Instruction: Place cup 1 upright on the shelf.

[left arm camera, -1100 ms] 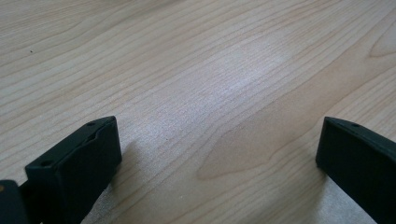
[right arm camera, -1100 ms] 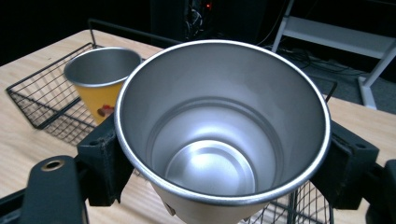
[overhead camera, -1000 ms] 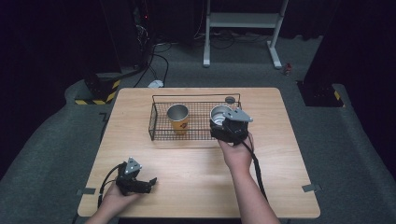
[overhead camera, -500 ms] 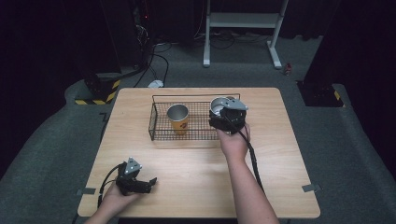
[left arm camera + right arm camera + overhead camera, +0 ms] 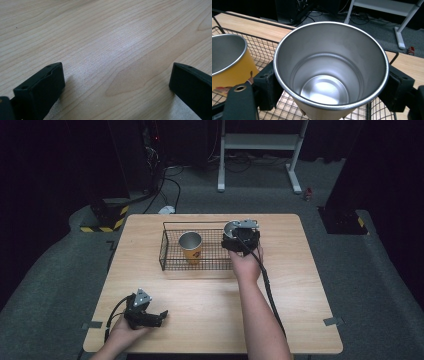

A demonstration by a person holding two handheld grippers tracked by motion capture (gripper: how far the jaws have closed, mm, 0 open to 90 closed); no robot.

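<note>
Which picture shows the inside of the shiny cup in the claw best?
The right gripper view: it looks straight down into the steel cup, showing its bare bottom, with the right claw gripping both sides. In the high view the cup is small, half hidden by the claw. The left gripper view shows the table.

Your forearms are bare, with no sleeves reaching the wrists. Each hand carries a black, blocky gripper: the left gripper (image 5: 159, 316) and the right gripper (image 5: 234, 240) both wear a grey three-cornered plate on top. A black cable trails back from each. The jaws are matte black, thick and squared, with small round screw holes near their tips.
</note>
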